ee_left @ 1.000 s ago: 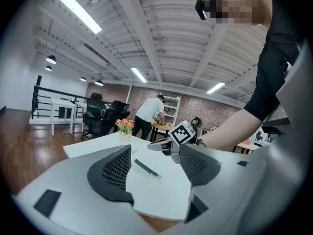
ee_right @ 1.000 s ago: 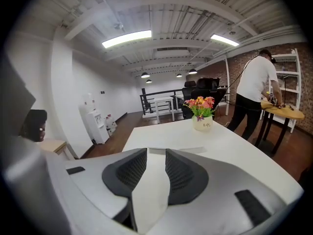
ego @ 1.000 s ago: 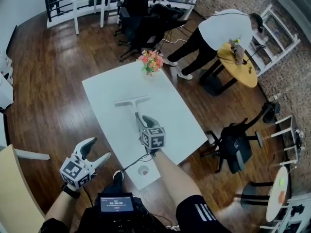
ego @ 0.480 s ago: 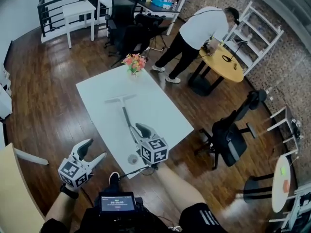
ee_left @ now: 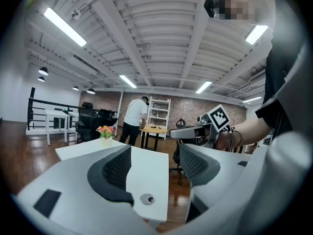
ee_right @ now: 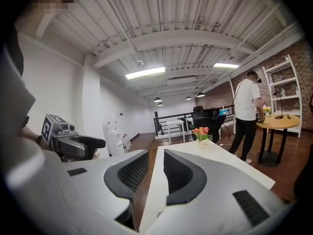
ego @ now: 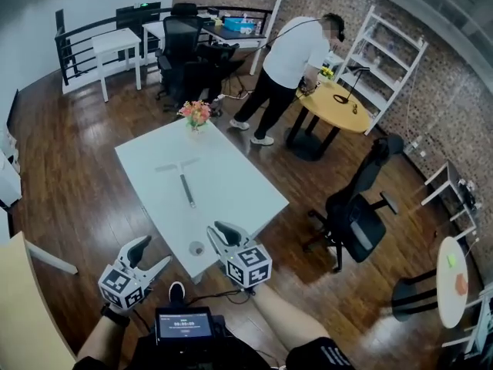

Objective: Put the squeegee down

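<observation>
The squeegee (ego: 183, 179) lies flat on the white table (ego: 239, 183), its T-shaped blade toward the far side and its handle pointing at me. My right gripper (ego: 218, 235) hovers at the table's near edge, well short of the handle, with its jaws slightly apart and nothing between them. My left gripper (ego: 152, 254) is open and empty over the floor, left of the near table corner. In the left gripper view, the left gripper (ee_left: 154, 161) faces the table (ee_left: 146, 165). The right gripper (ee_right: 155, 173) looks along the table (ee_right: 215, 156). Neither gripper view shows the squeegee.
A vase of flowers (ego: 196, 115) stands at the table's far end, and a round grommet (ego: 196, 248) sits near its front corner. A person (ego: 289, 56) bends over a round yellow table (ego: 337, 103). A black office chair (ego: 350, 210) is to the right.
My right gripper has drawn back from the squeegee's handle to the near table edge, leaving the squeegee lying on the table. The head view has pulled back. The left gripper barely moved.
</observation>
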